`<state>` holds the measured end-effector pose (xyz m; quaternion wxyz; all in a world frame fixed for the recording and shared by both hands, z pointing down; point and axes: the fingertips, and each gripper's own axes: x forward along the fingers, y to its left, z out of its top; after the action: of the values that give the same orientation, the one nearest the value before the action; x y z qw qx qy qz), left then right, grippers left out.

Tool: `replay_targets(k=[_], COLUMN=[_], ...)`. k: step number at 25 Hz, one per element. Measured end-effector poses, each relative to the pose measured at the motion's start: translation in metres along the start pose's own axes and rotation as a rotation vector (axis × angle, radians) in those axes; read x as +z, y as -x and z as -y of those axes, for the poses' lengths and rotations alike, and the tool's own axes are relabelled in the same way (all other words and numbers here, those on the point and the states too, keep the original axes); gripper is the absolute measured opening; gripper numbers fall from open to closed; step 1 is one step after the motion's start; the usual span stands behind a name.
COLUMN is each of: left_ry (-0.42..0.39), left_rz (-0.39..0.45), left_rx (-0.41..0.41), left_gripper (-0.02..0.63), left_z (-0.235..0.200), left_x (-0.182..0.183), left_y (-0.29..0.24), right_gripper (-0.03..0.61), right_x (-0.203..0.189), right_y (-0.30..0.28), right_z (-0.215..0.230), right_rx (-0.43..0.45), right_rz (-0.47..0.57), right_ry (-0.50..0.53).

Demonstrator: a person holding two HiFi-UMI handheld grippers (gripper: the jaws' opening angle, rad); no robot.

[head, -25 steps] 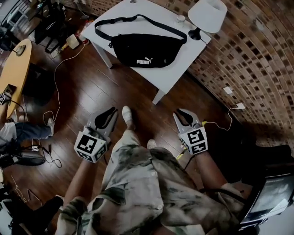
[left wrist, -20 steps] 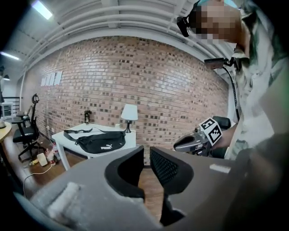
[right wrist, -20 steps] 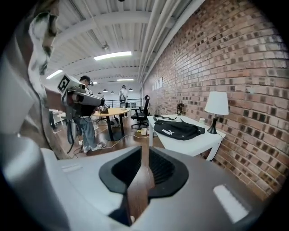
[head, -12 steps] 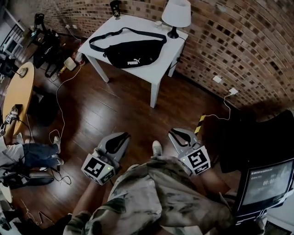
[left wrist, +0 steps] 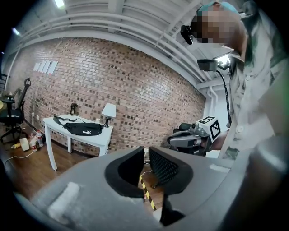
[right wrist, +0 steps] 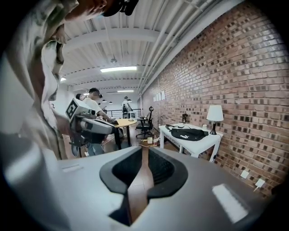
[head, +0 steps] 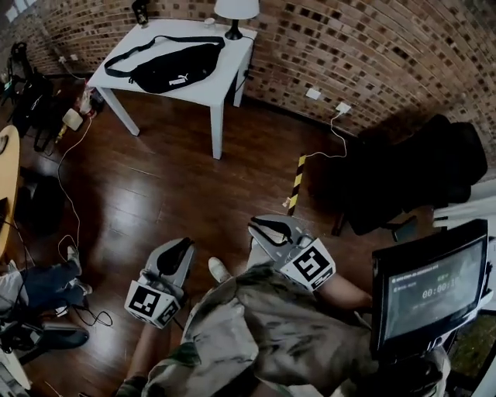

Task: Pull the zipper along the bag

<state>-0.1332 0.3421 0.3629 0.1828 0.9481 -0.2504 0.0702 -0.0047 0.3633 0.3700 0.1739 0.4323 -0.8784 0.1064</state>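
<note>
The black waist bag (head: 167, 68) lies with its strap on the white table (head: 225, 77) at the top left of the head view, far from both grippers. It also shows small in the left gripper view as the bag (left wrist: 83, 129), and in the right gripper view as the bag (right wrist: 189, 133). My left gripper (head: 177, 254) hangs low beside my leg. Its jaws stand a narrow gap apart, with nothing between them (left wrist: 146, 155). My right gripper (head: 267, 227) is held by my other side, jaws also slightly apart and empty (right wrist: 145, 155).
A white lamp (head: 235, 9) stands at the table's back corner against the brick wall. Yellow-black striped tape (head: 297, 174) lies on the wood floor. A dark chair (head: 411, 178) and a monitor (head: 430, 283) are at the right. Cables (head: 66, 155) and a seated person (head: 39, 283) are at the left.
The table and bag have slid from the top middle to the far top left and look smaller. Both grippers stay low by my body. The monitor and dark chair show more at the right.
</note>
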Motion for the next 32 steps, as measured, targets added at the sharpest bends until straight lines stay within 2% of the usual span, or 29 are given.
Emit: replay_targets(k=[7, 12, 19, 25, 32], left_ry=[-0.018, -0.023, -0.019, 0.001, -0.01], left_rz=[0.012, 0.038, 0.034, 0.033, 0.003], left_rx=[0.015, 0.006, 0.006, 0.059, 0.112], left_gripper=[0.034, 0.034, 0.034, 0.034, 0.034], left_z=[0.063, 0.116, 0.188, 0.215, 0.218], left_x=[-0.011, -0.001, -0.018, -0.036, -0.047], left_y=[-0.007, -0.034, -0.075, -0.067, -0.048], right_gripper=[0.051, 0.049, 0.02, 0.011, 0.009], right_x=[-0.009, -0.019, -0.051, -0.068, -0.073], right_y=[0.061, 0.114, 0.179, 0.197, 0.201], right_z=[-0.011, 0.0, 0.015, 0.009, 0.002], right_rx=[0.013, 0.03, 0.052, 0.103, 0.121], right_rz=[0.07, 0.06, 0.066, 0.068, 0.081], right_ry=[0.07, 0.104, 0.102, 0.106, 0.089])
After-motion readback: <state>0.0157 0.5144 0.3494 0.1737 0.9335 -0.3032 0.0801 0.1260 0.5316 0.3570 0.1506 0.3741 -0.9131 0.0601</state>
